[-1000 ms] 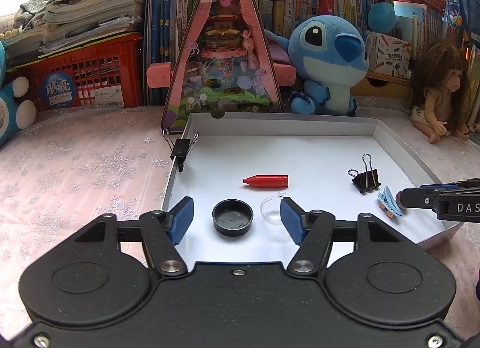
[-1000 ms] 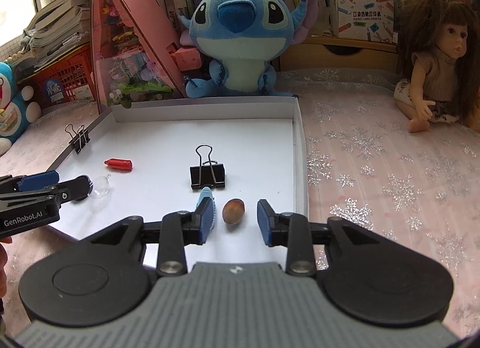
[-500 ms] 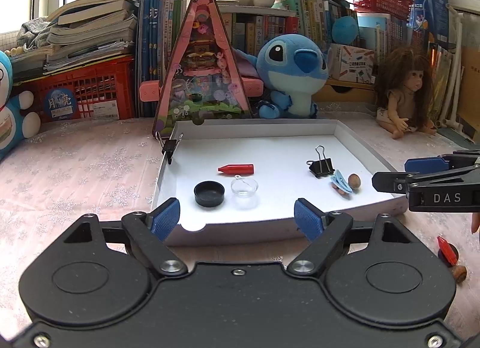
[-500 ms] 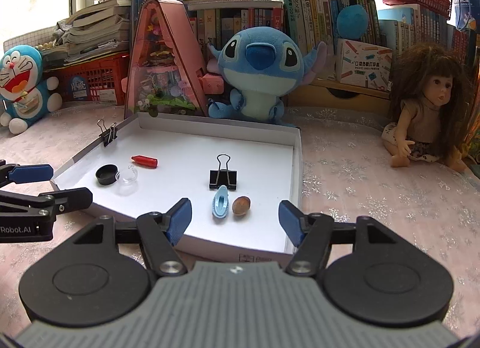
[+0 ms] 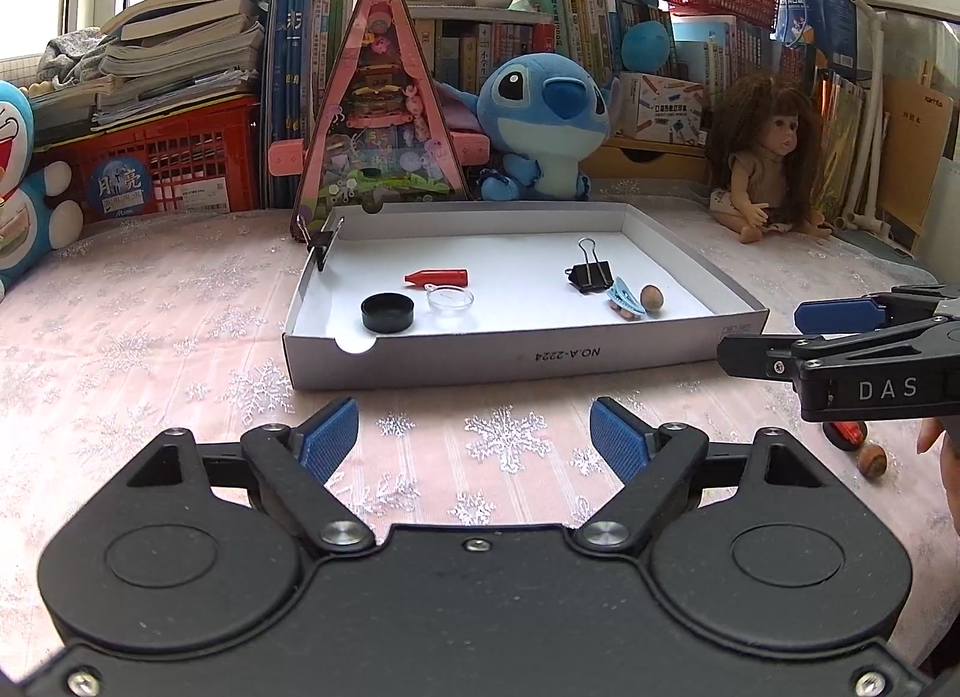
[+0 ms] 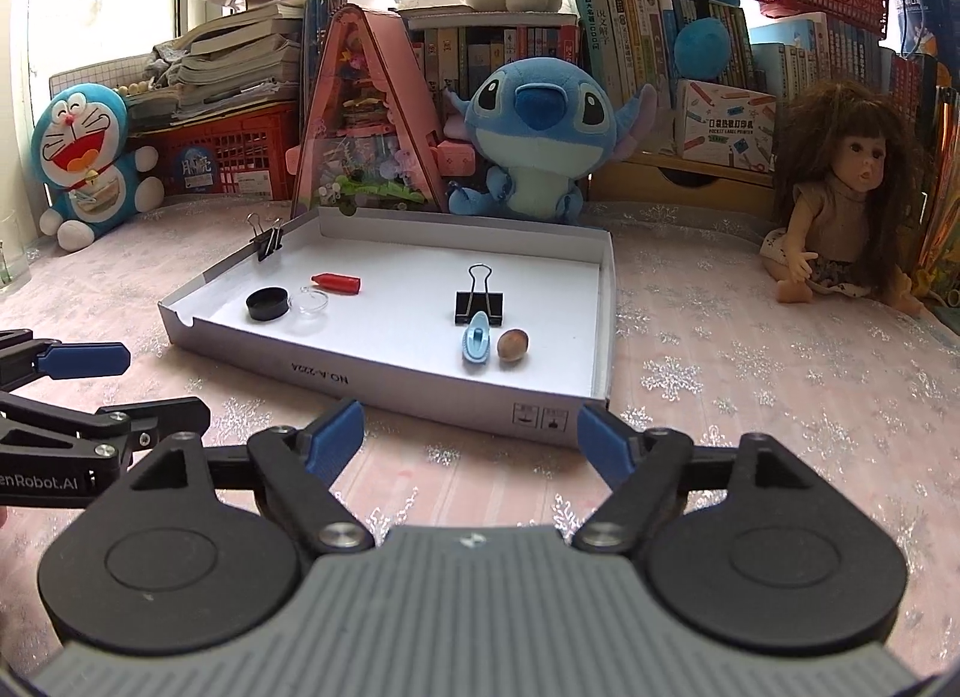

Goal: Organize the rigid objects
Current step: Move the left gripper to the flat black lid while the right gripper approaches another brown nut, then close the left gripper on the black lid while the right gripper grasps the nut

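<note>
Hand-held grippers: we hold left hand-held gripper (image 5: 474, 427) and right hand-held gripper (image 6: 471, 436) wide open, empty, near the shallow white cardboard tray (image 5: 510, 358).
Loose items: small brown nut (image 5: 871, 461) on counter, right.
Approach: we'd straddle it low, close gently; it may roll.

Stitch plush (image 6: 536, 134); doll (image 6: 845, 199); books (image 5: 192, 48) behind.

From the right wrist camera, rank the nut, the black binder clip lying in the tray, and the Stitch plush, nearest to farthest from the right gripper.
1. Nut, near the tray's front right, closest to the right gripper.
2. Black binder clip, mid-tray, just behind the nut.
3. Stitch plush, beyond the tray's back wall.
</note>
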Action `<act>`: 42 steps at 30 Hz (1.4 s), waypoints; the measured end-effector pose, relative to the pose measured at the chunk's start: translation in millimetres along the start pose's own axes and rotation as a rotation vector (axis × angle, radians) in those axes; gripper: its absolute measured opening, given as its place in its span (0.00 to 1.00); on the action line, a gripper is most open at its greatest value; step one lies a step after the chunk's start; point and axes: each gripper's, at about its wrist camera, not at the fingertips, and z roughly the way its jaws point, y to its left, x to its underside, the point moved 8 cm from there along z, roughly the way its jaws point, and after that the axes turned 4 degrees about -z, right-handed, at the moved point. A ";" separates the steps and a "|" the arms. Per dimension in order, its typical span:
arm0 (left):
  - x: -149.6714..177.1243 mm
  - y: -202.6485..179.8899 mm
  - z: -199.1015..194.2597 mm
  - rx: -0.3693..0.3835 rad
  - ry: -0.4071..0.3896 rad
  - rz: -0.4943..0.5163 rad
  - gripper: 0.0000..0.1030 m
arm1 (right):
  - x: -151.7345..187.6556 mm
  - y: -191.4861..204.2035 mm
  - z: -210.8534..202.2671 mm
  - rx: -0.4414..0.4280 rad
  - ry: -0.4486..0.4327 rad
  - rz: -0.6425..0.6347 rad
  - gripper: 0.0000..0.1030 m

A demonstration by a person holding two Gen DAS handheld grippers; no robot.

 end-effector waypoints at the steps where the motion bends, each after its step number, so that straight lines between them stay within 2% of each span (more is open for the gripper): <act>1: 2.9 -0.4 -1.9 0.000 0.001 0.000 0.81 | 3.5 0.4 -1.7 -0.002 0.000 -0.003 0.84; 9: 22.7 -1.1 -17.1 0.013 0.000 0.008 0.81 | 26.1 -6.3 -21.3 0.046 -0.017 -0.025 0.86; 19: 44.3 3.4 -25.9 0.015 0.021 -0.001 0.80 | 58.8 -23.1 -37.3 0.130 -0.015 0.010 0.87; 24: 50.1 4.4 -25.3 0.015 0.033 -0.003 0.78 | 67.4 -28.5 -39.8 0.122 0.004 0.020 0.86; 27: 52.6 1.3 -24.5 0.026 0.040 -0.002 0.73 | 71.1 -29.9 -41.0 0.120 0.010 0.023 0.86; 29: 53.7 -2.1 -24.0 0.031 0.040 0.010 0.65 | 73.3 -29.9 -41.6 0.113 0.014 0.025 0.83; 34: 55.8 -12.9 -23.5 0.047 0.031 0.045 0.55 | 81.8 -28.4 -46.2 0.094 0.030 0.022 0.76; 37: 55.5 -14.7 -21.8 0.046 0.026 0.043 0.52 | 85.1 -29.8 -48.4 0.083 0.026 0.056 0.67; 42: 53.6 -15.7 -20.1 0.046 0.022 0.030 0.46 | 85.3 -29.0 -50.8 0.086 0.005 0.066 0.43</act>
